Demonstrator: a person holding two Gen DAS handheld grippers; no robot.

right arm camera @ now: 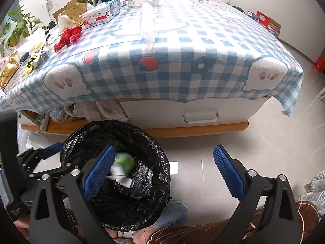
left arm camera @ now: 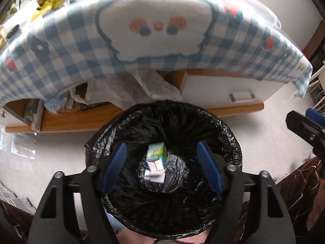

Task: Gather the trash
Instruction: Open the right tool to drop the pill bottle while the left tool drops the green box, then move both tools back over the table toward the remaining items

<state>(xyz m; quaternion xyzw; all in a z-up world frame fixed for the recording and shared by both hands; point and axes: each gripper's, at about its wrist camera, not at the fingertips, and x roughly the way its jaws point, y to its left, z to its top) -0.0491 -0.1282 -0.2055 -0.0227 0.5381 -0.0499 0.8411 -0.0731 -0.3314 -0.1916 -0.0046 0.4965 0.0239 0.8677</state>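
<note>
Left hand-held gripper (left arm camera: 162, 166) spread wide above the black-lined trash bin (left arm camera: 203, 126), small green carton (left arm camera: 156, 153) (beside white paper) down inside, between its fingers, right hand-held gripper (right arm camera: 164, 170) wide, empty, beside the bin

Milk carton box (right arm camera: 102, 13) on desk (right arm camera: 182, 40), far left corner: Chinese characters "纯牛奶" readable on front face near red stripe; smaller print above illegible. Yellow snack packet (right arm camera: 33, 60) at desk's left edge: bold black Chinese characters, too skewed to read. Green-and-white carton (left arm camera: 156, 154) inside bin bag (left arm camera: 182, 126): lettering blurred, unreadable.
</note>
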